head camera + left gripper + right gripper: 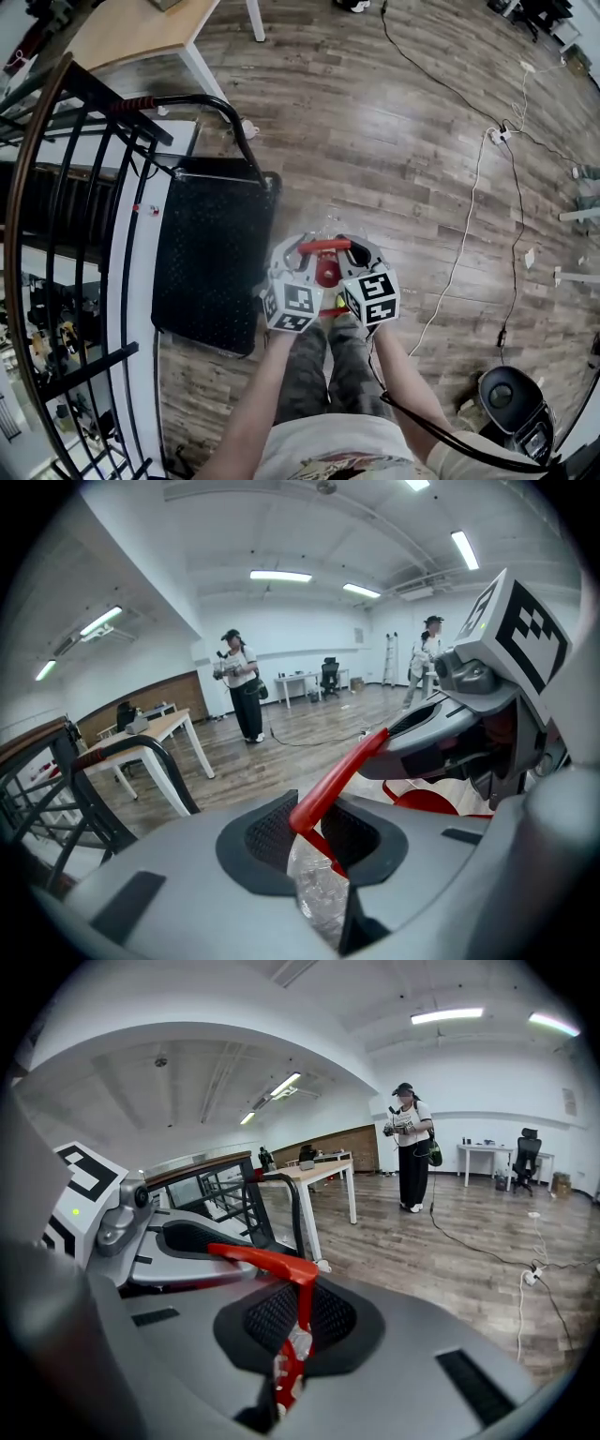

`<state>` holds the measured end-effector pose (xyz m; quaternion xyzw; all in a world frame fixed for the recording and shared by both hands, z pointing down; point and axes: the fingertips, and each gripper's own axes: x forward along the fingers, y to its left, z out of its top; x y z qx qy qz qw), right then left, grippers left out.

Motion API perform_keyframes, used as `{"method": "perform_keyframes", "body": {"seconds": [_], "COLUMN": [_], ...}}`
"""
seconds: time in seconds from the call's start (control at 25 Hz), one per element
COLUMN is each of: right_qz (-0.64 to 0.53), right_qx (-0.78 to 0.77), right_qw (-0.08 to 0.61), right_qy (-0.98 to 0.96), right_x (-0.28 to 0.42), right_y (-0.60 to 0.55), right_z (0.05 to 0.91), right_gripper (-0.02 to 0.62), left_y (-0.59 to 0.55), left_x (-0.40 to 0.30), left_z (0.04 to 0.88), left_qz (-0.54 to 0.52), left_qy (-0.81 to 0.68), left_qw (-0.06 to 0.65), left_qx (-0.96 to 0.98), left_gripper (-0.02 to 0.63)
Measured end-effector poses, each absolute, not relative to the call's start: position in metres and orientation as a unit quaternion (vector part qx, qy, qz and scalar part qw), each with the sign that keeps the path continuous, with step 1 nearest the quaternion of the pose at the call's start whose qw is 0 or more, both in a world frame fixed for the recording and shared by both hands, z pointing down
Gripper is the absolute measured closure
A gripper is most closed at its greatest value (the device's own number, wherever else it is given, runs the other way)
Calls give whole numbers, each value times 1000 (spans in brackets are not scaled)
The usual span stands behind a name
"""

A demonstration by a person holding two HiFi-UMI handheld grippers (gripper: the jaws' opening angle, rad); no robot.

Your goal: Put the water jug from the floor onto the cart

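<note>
The water jug (327, 274) is clear with a red cap and a red carrying handle (324, 246); it hangs above the wood floor just right of the cart. My left gripper (302, 251) is shut on the handle's left end and my right gripper (360, 247) on its right end. In the left gripper view the red handle (339, 769) passes between the pads, with clear plastic (317, 892) below. The right gripper view shows the handle (274, 1262) pinched the same way. The cart's black platform (211, 253) lies flat on the left, its push handle (192, 101) at the far end.
A black railing (56, 197) runs along the left edge. A wooden table (141, 28) stands beyond the cart. Cables (469, 216) cross the floor at right, and a round black device (506, 394) sits bottom right. Two people (239, 682) stand far off.
</note>
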<state>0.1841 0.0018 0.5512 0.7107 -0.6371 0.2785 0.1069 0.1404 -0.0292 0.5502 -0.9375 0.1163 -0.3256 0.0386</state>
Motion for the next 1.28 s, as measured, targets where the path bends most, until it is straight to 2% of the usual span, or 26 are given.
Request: {"method": "perform_keyframes", "body": {"seconds": [0.56, 1.28], "right_qz": [246, 252], "right_qx": [703, 685], "right_qw": [112, 133], "right_qy": [-658, -670], "right_x": [143, 115], "right_y": [-1, -23], "right_z": [468, 474], "right_gripper": [577, 577], "left_y": [-32, -51], "left_x": [102, 73], "left_z": [466, 475], "left_qz": [-294, -291], "left_qy": [127, 138], "left_qw": [49, 23], "left_qx": [-946, -947], "left_gripper": [528, 528]}}
